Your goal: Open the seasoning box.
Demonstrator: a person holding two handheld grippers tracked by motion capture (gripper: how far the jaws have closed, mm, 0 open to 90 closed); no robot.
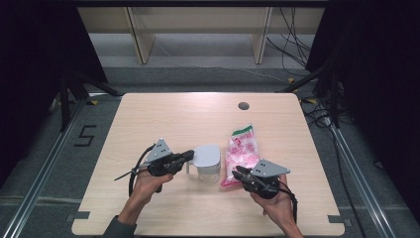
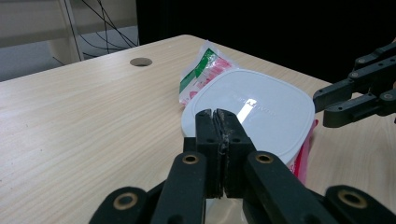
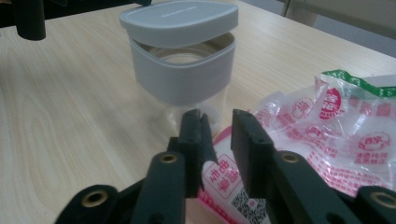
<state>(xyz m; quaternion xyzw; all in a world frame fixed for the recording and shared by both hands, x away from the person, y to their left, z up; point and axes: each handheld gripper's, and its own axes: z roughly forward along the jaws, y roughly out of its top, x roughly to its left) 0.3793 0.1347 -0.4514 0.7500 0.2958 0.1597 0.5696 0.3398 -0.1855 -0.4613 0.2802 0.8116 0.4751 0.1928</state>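
Clear container point(image 1: 208, 171) with grey upper band, upright on the table near its front middle. Grey rounded-square lid point(image 1: 206, 154) sits tilted on top, raised on one side so a gap shows under it. Just beside it lies a clear plastic bag point(image 1: 241, 151) with pink-red print and a green top strip, lying flat, crinkled, its near end touching the container's base.

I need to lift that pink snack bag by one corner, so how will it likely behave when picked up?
The bag is thin, crinkled plastic film, so it will probably flop and sag from whatever corner is pinched. The glossy film may slip between the right gripper's jaws. It lies fairly flat with small wrapped pieces inside, so it is likely light, though the contents may shift downward.
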